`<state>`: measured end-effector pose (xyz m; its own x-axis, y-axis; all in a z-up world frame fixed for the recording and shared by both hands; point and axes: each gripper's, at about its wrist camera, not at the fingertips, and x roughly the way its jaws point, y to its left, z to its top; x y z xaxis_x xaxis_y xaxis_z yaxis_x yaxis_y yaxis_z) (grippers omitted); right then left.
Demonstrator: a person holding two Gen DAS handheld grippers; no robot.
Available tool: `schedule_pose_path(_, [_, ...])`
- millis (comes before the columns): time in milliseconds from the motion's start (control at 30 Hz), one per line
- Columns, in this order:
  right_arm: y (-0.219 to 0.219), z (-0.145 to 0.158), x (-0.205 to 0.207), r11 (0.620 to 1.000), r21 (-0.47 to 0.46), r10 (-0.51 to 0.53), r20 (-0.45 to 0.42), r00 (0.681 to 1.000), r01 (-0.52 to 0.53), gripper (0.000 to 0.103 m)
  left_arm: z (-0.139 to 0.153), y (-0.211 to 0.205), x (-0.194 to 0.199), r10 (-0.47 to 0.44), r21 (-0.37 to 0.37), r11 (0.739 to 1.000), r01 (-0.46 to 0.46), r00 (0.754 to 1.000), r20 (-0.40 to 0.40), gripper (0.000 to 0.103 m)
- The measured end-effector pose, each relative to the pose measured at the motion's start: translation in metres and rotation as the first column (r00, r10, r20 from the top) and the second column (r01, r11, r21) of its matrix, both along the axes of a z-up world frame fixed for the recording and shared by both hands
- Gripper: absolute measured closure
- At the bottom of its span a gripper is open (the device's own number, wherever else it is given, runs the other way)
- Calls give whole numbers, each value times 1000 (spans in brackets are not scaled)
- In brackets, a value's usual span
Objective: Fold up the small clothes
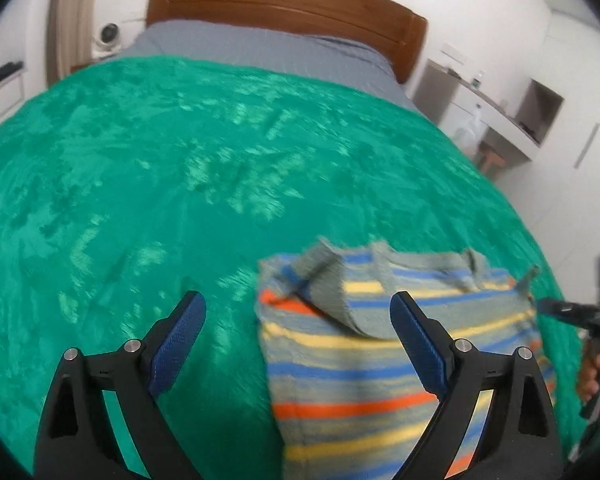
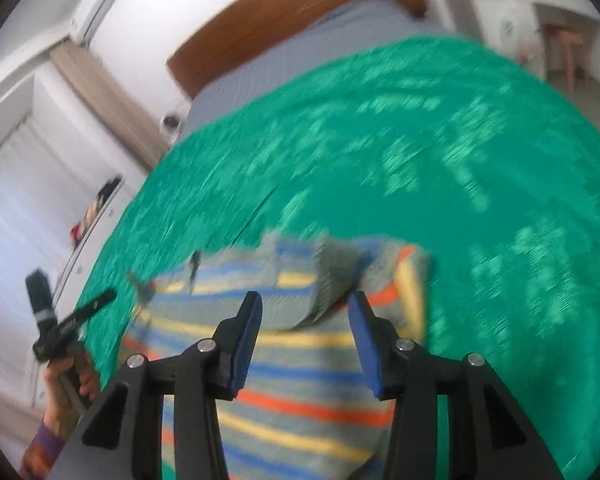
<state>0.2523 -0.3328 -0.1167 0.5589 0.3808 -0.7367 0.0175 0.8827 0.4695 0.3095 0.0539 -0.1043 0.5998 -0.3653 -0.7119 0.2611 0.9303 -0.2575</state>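
A small striped knit garment (image 1: 356, 364), grey with blue, yellow and orange bands, lies partly folded on the green blanket (image 1: 172, 184). A grey folded flap (image 1: 336, 292) lies across its far end. My left gripper (image 1: 298, 304) is open and empty, hovering over the garment's left edge. My right gripper (image 2: 306, 304) is open and empty, just above the garment (image 2: 300, 384) near its folded flap (image 2: 332, 276). The right gripper also shows at the right edge of the left wrist view (image 1: 572, 312). The left gripper shows at the left of the right wrist view (image 2: 68, 324).
The green blanket (image 2: 460, 184) covers a bed with a grey sheet (image 1: 260, 44) and a brown wooden headboard (image 1: 284, 4). A white desk with shelves (image 1: 492, 112) stands to the right. A small white fan (image 1: 108, 36) sits left of the headboard.
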Motion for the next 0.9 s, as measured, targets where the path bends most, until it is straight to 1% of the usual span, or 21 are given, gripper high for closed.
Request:
schedule_pose_path(33, [6,-9,8,999,25,30,-63,998,-28,56,-2,-4,0,-27,-3,1000,27,999,-17,9])
schedule_pose_path(100, [18,-27,22,995,77,75,-159,984,-63,56,-8,-16,-3,-93,-7,996,93,994,-63,9])
schedule_pose_path(133, [24,-35,33,992,100,88,-177,980,-71,56,-13,-25,-3,-128,-6,992,128,988,-89,9])
schedule_pose_path(167, [28,-37,45,989,126,90,-149,985,-71,56,-17,-34,-3,-154,3,988,155,983,-105,9])
schedule_pose_path(200, [30,-36,57,986,158,77,-92,993,-61,56,-18,-38,-4,-161,14,986,164,981,-107,9])
schedule_pose_path(233, [29,-34,63,983,179,51,-44,998,-43,56,-21,-44,-5,-161,43,985,166,982,-100,9])
schedule_pose_path(300, [25,-26,70,984,179,-17,24,1000,12,56,-22,-48,-5,-141,74,986,147,987,-79,9])
schedule_pose_path(333, [21,-18,69,985,169,-59,73,996,46,56,-23,-47,-5,-132,72,988,137,988,-75,9])
schedule_pose_path(400, [18,-9,62,986,155,-75,104,992,58,56,-24,-44,-5,-114,63,991,118,991,-70,9])
schedule_pose_path(433, [18,-6,56,990,135,-61,102,993,47,56,-25,-43,-6,-106,65,992,110,992,-66,9])
schedule_pose_path(467, [20,-1,47,996,83,-30,94,995,22,56,-27,-42,-8,-100,75,992,105,993,-63,9])
schedule_pose_path(500, [26,2,34,1000,7,14,77,997,-14,56,-29,-41,-11,-95,85,991,100,993,-63,9])
schedule_pose_path(533, [31,2,26,998,-38,48,63,997,-45,56,-31,-40,-14,-92,90,991,98,994,-64,9])
schedule_pose_path(567, [37,1,9,990,-101,105,38,994,-101,56,-34,-39,-20,-90,100,990,97,994,-65,9])
schedule_pose_path(600, [41,-2,-5,979,-150,141,14,990,-137,55,-36,-38,-27,-87,116,989,94,994,-68,9])
schedule_pose_path(633, [47,-7,-27,955,-242,172,-26,985,-173,55,-38,-36,-33,-82,130,987,90,994,-70,9])
schedule_pose_path(667, [49,-13,-39,939,-290,181,-45,982,-186,55,-41,-34,-40,-77,140,986,87,994,-74,9])
schedule_pose_path(733, [54,-25,-71,883,-426,172,-97,980,-197,55,-42,-30,-53,-66,143,987,76,995,-75,9])
schedule_pose_path(767, [52,-25,-83,863,-469,165,-95,982,-190,55,-41,-28,-61,-57,142,988,66,996,-71,9])
schedule_pose_path(833, [54,-22,-108,807,-572,144,-49,988,-146,55,-38,-25,-74,-48,129,990,55,997,-59,9])
schedule_pose_path(900, [56,-16,-124,775,-623,135,-4,991,-108,54,-33,-24,-86,-38,122,992,44,998,-45,9])
